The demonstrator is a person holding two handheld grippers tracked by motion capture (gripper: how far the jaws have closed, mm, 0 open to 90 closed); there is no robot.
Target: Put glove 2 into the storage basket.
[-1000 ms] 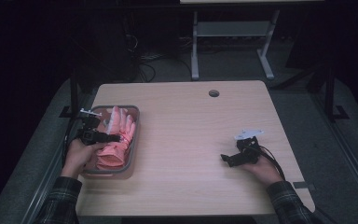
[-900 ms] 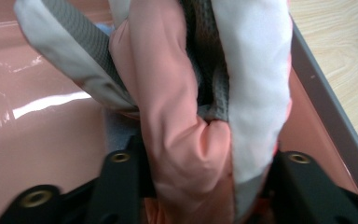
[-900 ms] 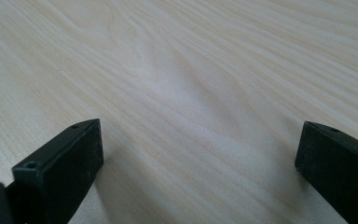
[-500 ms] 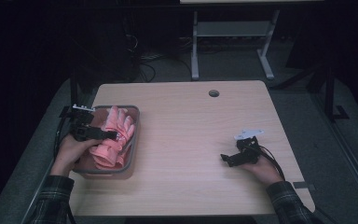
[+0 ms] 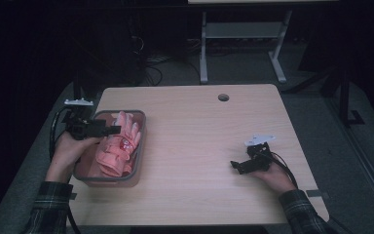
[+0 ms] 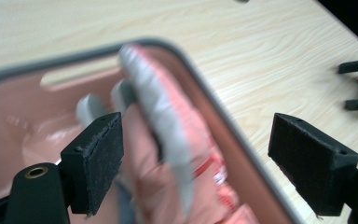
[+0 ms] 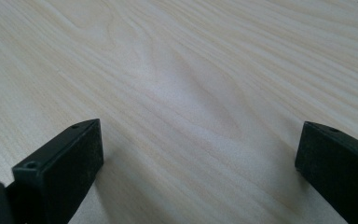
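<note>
1. High view, change from the earlier frames: the left gripper (image 5: 108, 129) sits farther toward the far end of the tray (image 5: 140, 146) than before, and the left hand (image 5: 70, 148) has shifted with it. The right gripper (image 5: 238, 165) keeps its place on the table (image 5: 199, 131).
2. Left gripper state: the jaws stand wide apart and clamp nothing. In the left gripper view, one pad is over the tray interior and the other over the bare tabletop past the tray rim (image 6: 233, 140).
3. Right gripper state: the jaws stand wide apart over bare wood, with nothing between them.
4. Location of the work item: the pink gloves (image 5: 119, 148) lie inside the tray, at the left side of the table. The glove fingers point toward the far end of the tray. In the left gripper view, a glove (image 6: 168, 154) lies between the two pads, blurred, and contact cannot be told.
5. Count: two grippers, one tray, one table. The exact number of gloves in the pile cannot be told.
6. Materials and shapes:
   - Tray: rectangular, rounded corners, grey rim, pink inner wall.
   - Gloves: soft, pink, with pale grey on the finger surfaces and a red marking near the cuff area.
   - Table: light wood grain, rounded corners, one round dark cable hole (image 5: 223, 97) near the far edge.
   - Gripper pads: black, flat, rectangular blocks with a matte surface.
</note>
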